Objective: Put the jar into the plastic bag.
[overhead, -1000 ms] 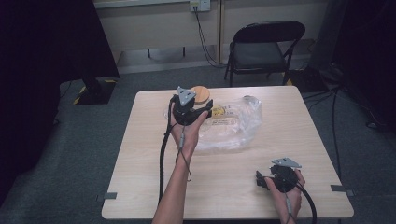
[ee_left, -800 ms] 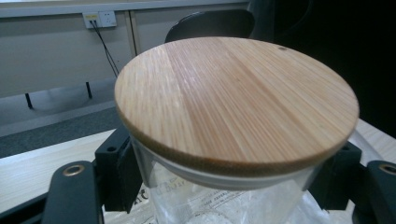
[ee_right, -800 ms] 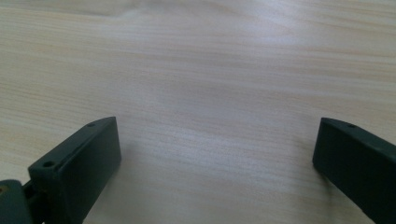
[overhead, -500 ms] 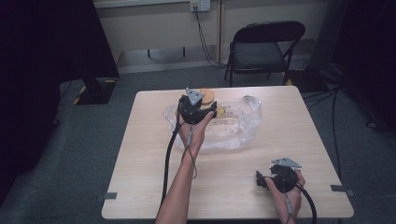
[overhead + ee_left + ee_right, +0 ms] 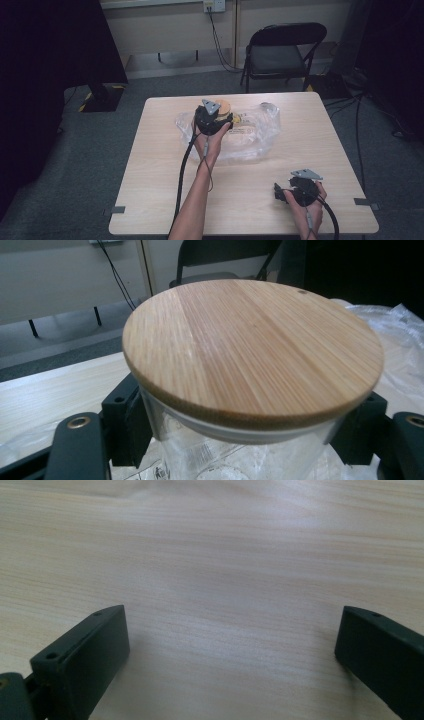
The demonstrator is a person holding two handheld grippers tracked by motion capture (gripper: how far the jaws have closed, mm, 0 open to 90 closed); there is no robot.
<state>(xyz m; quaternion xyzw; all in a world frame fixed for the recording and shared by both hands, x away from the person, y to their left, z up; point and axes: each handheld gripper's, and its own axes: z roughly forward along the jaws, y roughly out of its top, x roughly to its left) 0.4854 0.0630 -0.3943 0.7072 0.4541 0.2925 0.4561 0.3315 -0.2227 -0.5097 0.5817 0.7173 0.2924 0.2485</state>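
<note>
nearest the person, the right gripper [image 5: 284, 193] rests on the table [image 5: 160, 200] at its near right corner, its fingers [image 5: 90, 650] spread wide over bare wood with nothing between them. farther off, the left gripper [image 5: 220, 117] has its fingers [image 5: 125, 425] clamped on a glass jar [image 5: 210, 460] just under the lid. the jar stands about upright, long axis vertical, over a crumpled clear plastic bag [image 5: 255, 132] near the table's far middle. its wall is clear glass; its round wooden lid [image 5: 252, 347] is flat, pale and striped with grain.
</note>
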